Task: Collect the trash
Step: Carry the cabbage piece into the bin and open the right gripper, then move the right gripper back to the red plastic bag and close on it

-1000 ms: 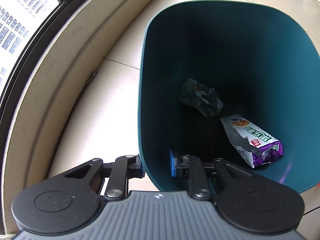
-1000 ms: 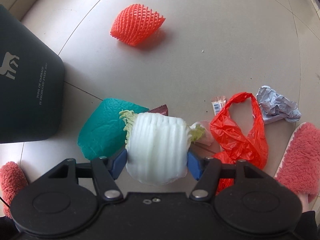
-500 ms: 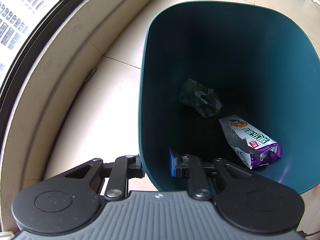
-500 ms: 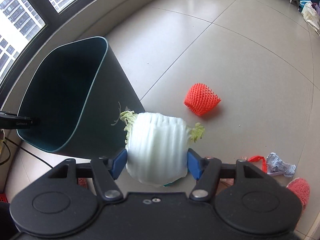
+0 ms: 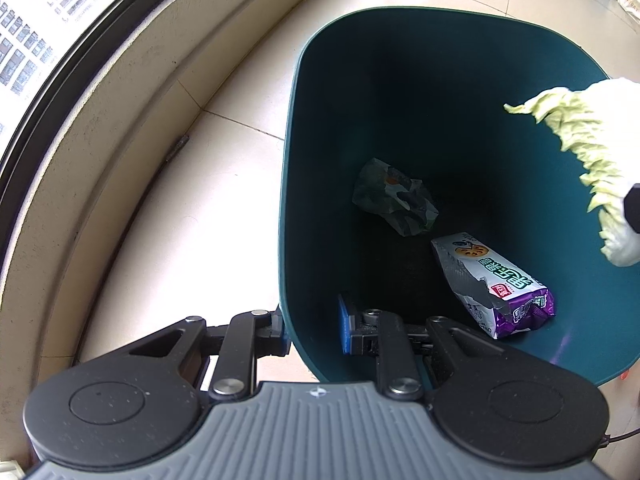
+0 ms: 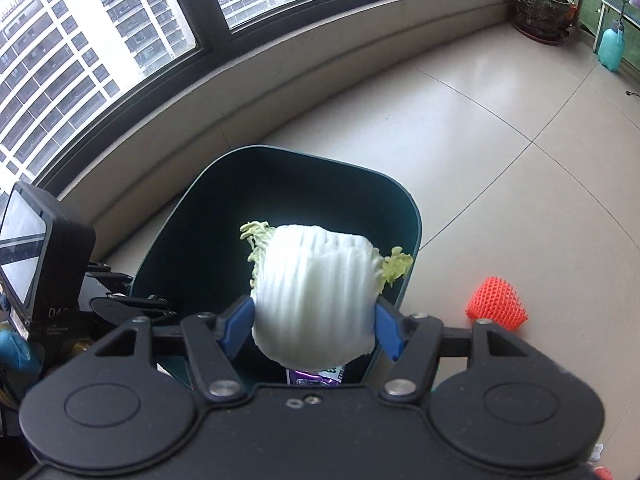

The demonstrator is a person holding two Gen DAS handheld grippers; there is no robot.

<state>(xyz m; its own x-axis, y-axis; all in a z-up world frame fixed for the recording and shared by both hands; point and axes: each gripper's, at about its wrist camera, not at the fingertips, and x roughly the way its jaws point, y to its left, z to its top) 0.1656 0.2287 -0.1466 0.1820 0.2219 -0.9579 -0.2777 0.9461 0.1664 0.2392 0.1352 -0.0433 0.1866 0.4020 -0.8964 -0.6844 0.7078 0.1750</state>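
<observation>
My left gripper (image 5: 312, 330) is shut on the near wall of the dark teal trash bin (image 5: 304, 160), one finger outside and one inside. Inside the bin lie a crumpled green wrapper (image 5: 394, 196) and a white and purple snack bag (image 5: 494, 284). My right gripper (image 6: 314, 330) is shut on a white cabbage piece (image 6: 316, 292) with pale green leaf edges and holds it over the open bin (image 6: 192, 240). The cabbage (image 5: 592, 152) also shows at the right edge of the left wrist view, above the bin's mouth.
A red foam fruit net (image 6: 496, 304) lies on the tiled floor right of the bin. A curved window ledge (image 6: 280, 76) runs behind the bin. A potted plant (image 6: 538, 4) and a teal sprayer bottle (image 6: 610, 48) stand far right.
My right gripper has lifted the cabbage from the floor litter and carried it over the bin's opening. The cabbage now enters the left wrist view. My left gripper keeps its hold on the bin wall.
</observation>
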